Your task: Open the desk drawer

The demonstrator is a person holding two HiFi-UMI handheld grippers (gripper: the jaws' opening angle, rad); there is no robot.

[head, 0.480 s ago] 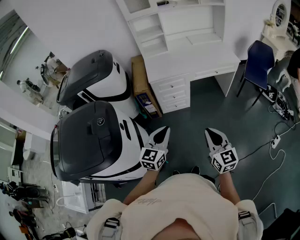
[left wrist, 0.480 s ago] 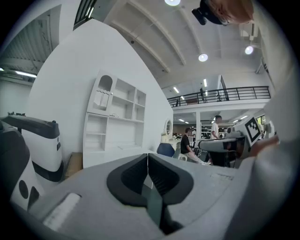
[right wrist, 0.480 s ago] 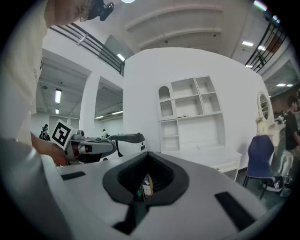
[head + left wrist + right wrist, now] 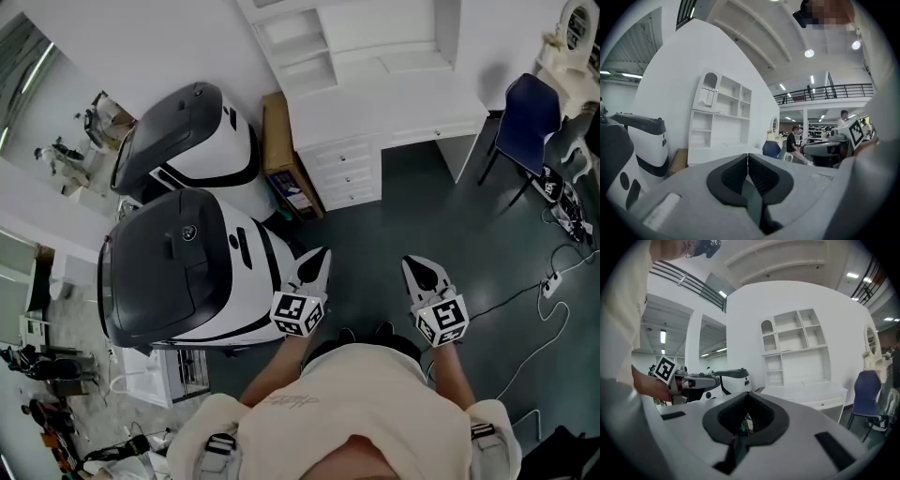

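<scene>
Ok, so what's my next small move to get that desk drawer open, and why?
Probably step closer to the white desk: its drawers sit well beyond the left gripper and right gripper, both empty and nowhere near a knob.

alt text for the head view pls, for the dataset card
Seen from above, a person holds the left gripper and right gripper, both shut and empty, over a dark floor, short of a white desk whose drawers look closed. Two white-and-black machines stand at left, a blue chair at right.
</scene>
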